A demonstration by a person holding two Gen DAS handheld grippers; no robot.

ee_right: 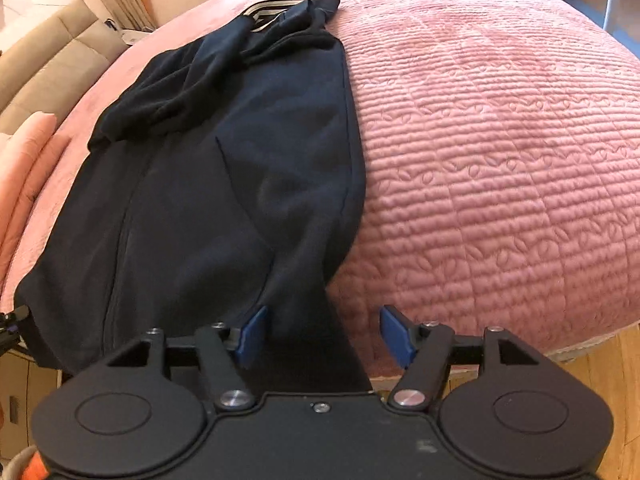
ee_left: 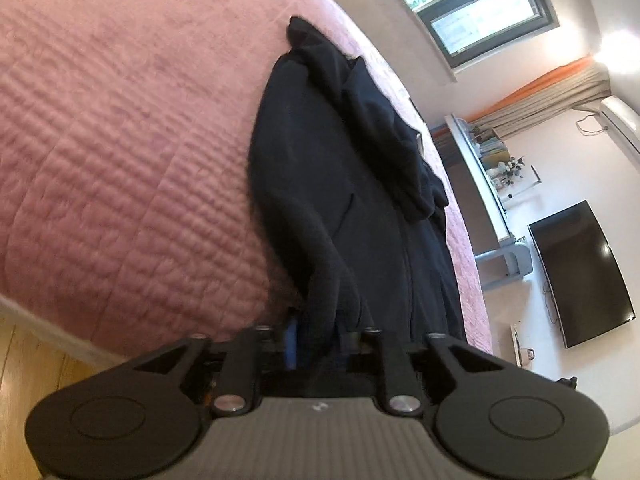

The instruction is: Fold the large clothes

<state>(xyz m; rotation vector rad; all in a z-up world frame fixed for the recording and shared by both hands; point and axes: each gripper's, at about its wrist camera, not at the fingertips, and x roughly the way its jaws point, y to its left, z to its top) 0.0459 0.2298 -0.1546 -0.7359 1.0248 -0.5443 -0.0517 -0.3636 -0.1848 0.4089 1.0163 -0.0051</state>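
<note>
From my left wrist view, dark garment (ee_left: 352,200) fabric buries the left gripper (ee_left: 316,340) fingertips, the shelf (ee_left: 486,160) items are too small to identify, and the bed (ee_left: 120,140) runs off frame.

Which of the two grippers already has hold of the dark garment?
The left gripper: its jaws are closed on a bunched corner of the dark garment. The right gripper is open, with cloth between its jaws.

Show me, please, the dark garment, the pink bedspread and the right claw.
dark garment (ee_right: 208,200): right wrist view, flat middle panel.
pink bedspread (ee_right: 500,140): right wrist view, bare quilted top.
right claw (ee_right: 324,340): right wrist view, midway between blue fingertips.
</note>
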